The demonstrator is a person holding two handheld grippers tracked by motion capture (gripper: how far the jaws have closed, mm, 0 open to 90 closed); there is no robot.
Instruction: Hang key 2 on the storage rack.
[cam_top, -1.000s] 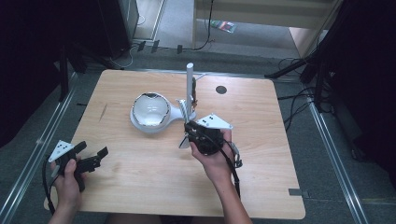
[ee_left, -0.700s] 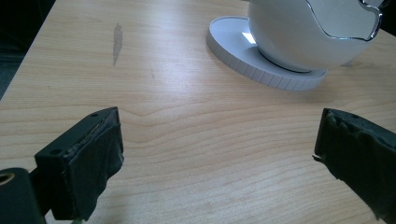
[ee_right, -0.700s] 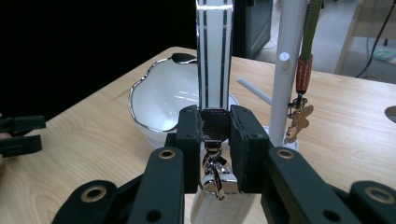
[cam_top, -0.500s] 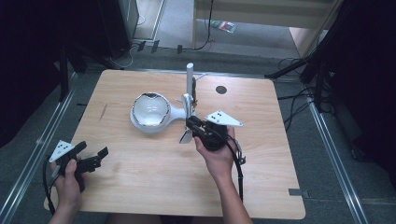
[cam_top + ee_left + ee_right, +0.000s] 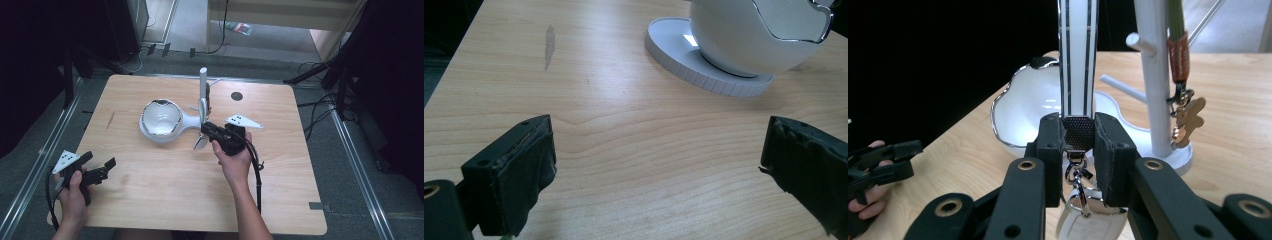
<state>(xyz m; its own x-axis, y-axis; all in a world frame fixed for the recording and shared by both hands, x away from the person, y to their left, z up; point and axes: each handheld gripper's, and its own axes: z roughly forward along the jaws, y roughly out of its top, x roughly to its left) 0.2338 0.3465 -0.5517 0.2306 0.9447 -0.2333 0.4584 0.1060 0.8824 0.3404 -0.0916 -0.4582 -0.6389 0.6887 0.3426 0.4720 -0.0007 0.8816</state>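
Observation:
My right gripper (image 5: 1078, 134) is shut on the metal clasp of a white lanyard (image 5: 1077, 60) with black stripes that runs straight up. A key ring and a white key fob (image 5: 1083, 225) hang under the jaws. In the high view the right gripper (image 5: 212, 131) is beside the base of a white peg stand (image 5: 203, 87), with the fob (image 5: 201, 142) dangling near it. On the stand hangs another strap with a gingerbread charm (image 5: 1190, 116). My left gripper (image 5: 97, 167) rests open at the table's near left corner, its jaws wide apart over bare wood (image 5: 654, 155).
A white egg-shaped bowl (image 5: 161, 119) with a chrome rim sits on a round white base (image 5: 704, 80), joined to the stand. A small black hole (image 5: 236, 96) marks the wooden table (image 5: 165, 200) behind the right gripper. Metal rails run along both table sides.
My right gripper has moved a little away from me, towards the stand, with the lanyard and fob in it. The left gripper has stayed put.

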